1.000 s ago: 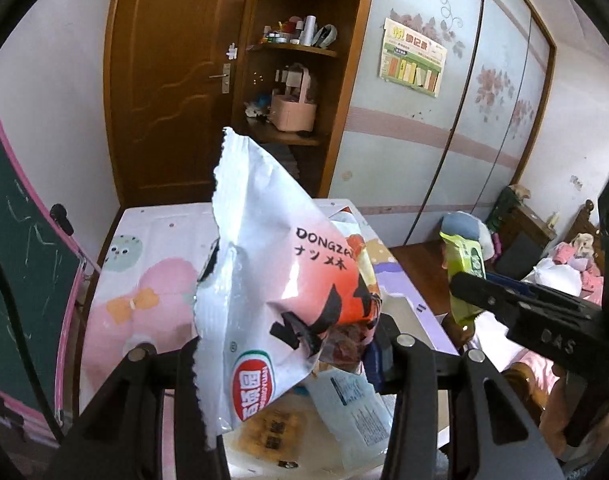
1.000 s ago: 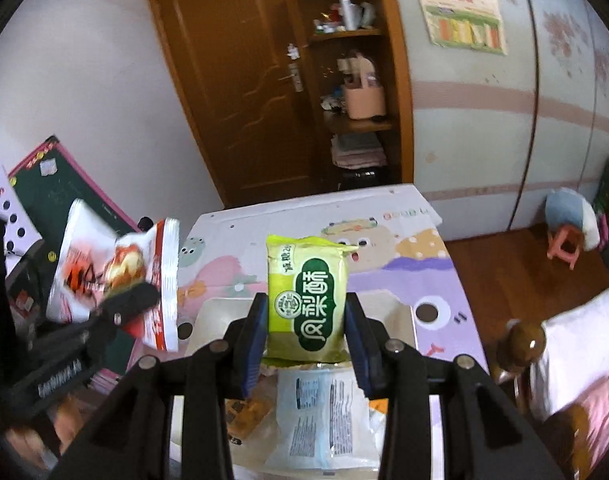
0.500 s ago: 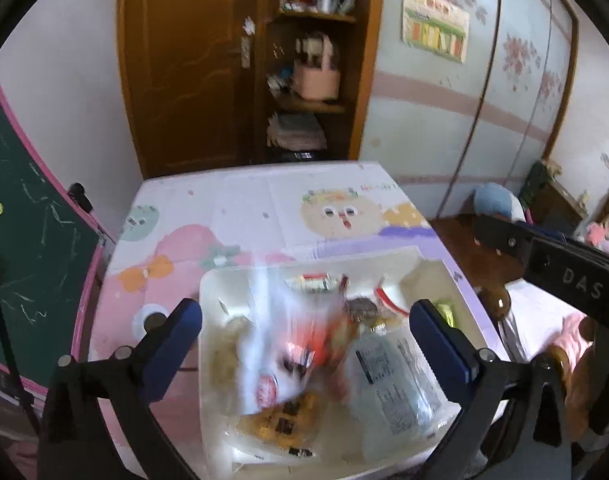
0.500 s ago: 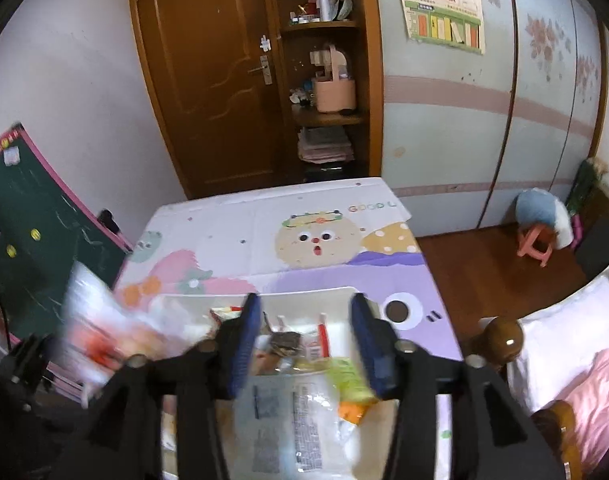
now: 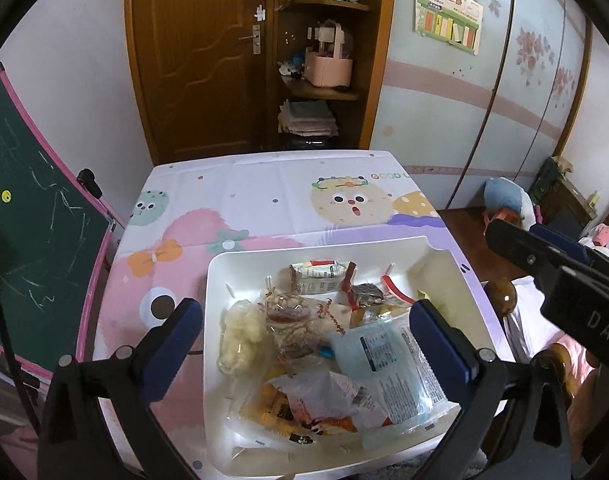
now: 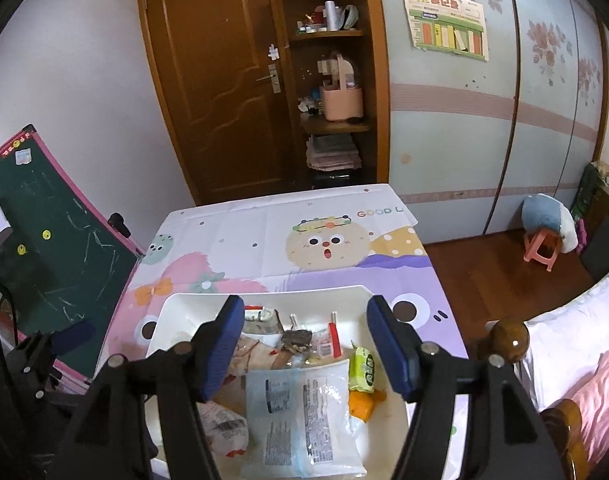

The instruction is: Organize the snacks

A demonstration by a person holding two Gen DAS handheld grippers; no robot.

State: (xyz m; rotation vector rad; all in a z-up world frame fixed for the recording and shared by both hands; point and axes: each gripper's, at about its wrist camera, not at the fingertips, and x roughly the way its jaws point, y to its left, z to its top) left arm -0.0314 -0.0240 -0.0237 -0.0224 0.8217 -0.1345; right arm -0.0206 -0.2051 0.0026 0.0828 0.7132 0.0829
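Observation:
A white bin (image 5: 220, 272) (image 6: 172, 308) on the table holds several snack packets. The white and red packet (image 5: 324, 400) lies crumpled at its near side, next to a clear blue-tinted packet (image 5: 380, 364) (image 6: 300, 408). The green packet (image 6: 362, 368) lies at the bin's right side. My left gripper (image 5: 306, 336) is open and empty above the bin. My right gripper (image 6: 306, 344) is open and empty above the bin; its body also shows at the right of the left wrist view (image 5: 552, 276).
The bin stands at the near end of a table with a cartoon-print cloth (image 5: 264, 200) (image 6: 264, 232). A green chalkboard (image 5: 28, 208) leans at the left. A bed with a wooden post (image 6: 508, 340) is at the right. A door and shelves stand behind.
Both grippers opened and let go of their packets. The white and red packet and the green packet fell into the bin. Both grippers now hang empty above it.

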